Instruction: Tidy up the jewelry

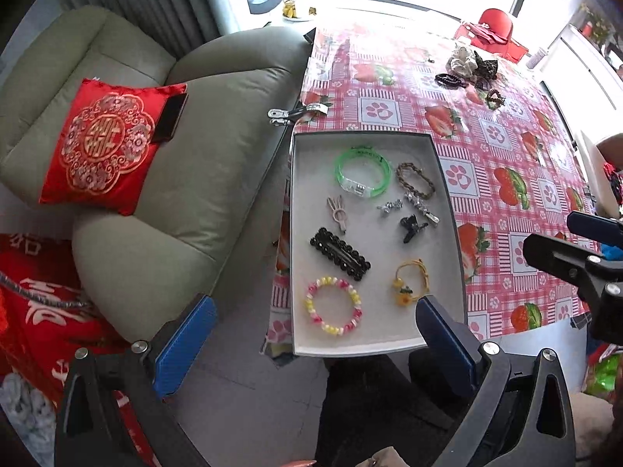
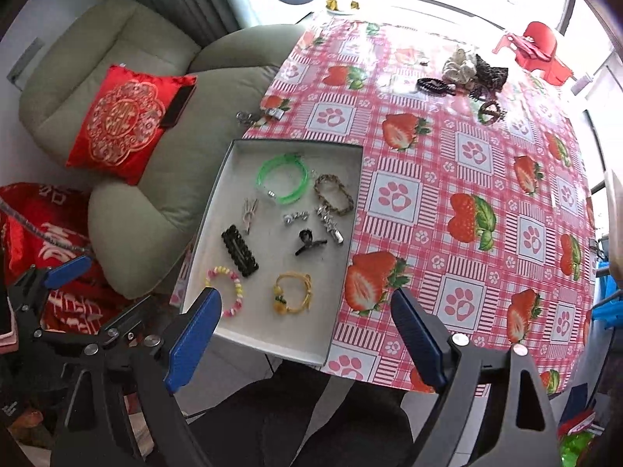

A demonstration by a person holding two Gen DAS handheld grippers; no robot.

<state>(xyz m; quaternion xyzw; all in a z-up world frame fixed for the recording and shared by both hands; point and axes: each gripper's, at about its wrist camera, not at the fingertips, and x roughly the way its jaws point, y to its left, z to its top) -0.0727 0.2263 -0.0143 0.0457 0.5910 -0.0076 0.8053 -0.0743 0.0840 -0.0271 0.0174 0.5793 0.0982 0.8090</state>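
Both hand-held grippers, left (image 1: 315, 334) and right (image 2: 303, 334), hover with jaws apart and empty over the tray (image 1: 389, 346) at the desk's (image 1: 506, 194) near-left edge.
Left to right inside: bead bracelet (image 1: 333, 306), elastic and light, best pinched across its beads; stiff black clip (image 1: 340, 253), gripped on its long sides; cord bracelet (image 1: 412, 282), limp.

Tray (image 1: 300, 241) on desk (image 1: 506, 155) near-left edge w/ bracelets & clips in it; scrunchies (image 1: 461, 63) at far side; armchair (image 1: 194, 179) left of desk

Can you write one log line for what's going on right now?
left gripper: open, empty | right gripper: open, empty | tray: jewelry inside | scrunchies: far on table
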